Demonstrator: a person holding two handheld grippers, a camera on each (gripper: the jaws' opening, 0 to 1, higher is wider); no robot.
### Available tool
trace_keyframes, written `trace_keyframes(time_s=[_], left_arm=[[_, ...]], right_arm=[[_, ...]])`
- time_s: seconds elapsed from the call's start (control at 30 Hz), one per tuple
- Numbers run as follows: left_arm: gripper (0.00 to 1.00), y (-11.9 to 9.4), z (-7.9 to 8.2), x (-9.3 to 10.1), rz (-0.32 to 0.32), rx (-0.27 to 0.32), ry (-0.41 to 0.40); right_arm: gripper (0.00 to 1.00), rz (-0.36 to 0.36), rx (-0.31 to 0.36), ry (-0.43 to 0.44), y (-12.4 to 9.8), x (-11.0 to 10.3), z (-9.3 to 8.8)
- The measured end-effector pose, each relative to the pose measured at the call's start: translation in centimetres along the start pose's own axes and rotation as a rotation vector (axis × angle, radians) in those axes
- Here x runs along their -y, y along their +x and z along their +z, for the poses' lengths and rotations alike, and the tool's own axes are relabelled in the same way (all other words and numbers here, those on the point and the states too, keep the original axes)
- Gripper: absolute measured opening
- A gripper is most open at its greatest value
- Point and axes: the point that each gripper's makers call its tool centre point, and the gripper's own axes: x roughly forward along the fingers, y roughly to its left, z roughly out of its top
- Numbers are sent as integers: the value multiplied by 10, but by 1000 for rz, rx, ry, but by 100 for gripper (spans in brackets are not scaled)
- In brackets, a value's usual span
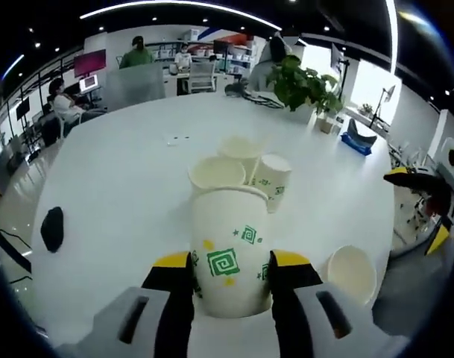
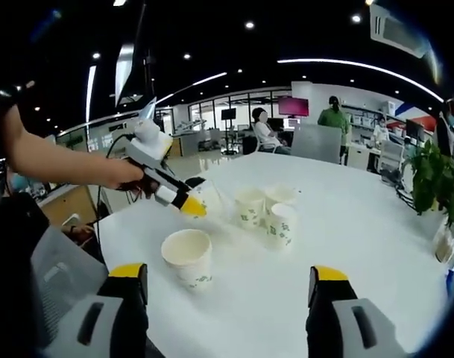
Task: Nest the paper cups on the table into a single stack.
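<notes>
Left gripper holds one paper cup; three more wait ahead on the round white table.

In the left gripper view, our left gripper [image 1: 232, 280] pinches an upright paper cup [image 1: 229, 250] between its yellow-tipped jaws, mouth up. Straight ahead, toward the table's [image 1: 122, 186] middle, stands a cluster of three cups [image 1: 245, 173], just beyond the held one; a lone cup [image 1: 352, 273] sits near the right edge. We judge the cluster the nearer target, its axes vertical like the held cup's. In the right gripper view, our right gripper [image 2: 230, 291] has its jaws spread wide and holds nothing; the lone cup [image 2: 188, 256] stands just ahead-left of them, near the table's edge, the cluster [image 2: 265, 209] farther on, beside the left gripper [image 2: 183, 203].
</notes>
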Motion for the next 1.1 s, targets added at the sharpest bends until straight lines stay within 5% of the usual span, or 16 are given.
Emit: trace_keyframes(time_s=[0.5,1.1], left_arm=[[38,-47,27,32,-66,81,71],[38,-75,19,75,-197,81,290]], right_arm=[[80,54,35,-5,-3,-9,20],[59,186,91,31,-3,-31,52]])
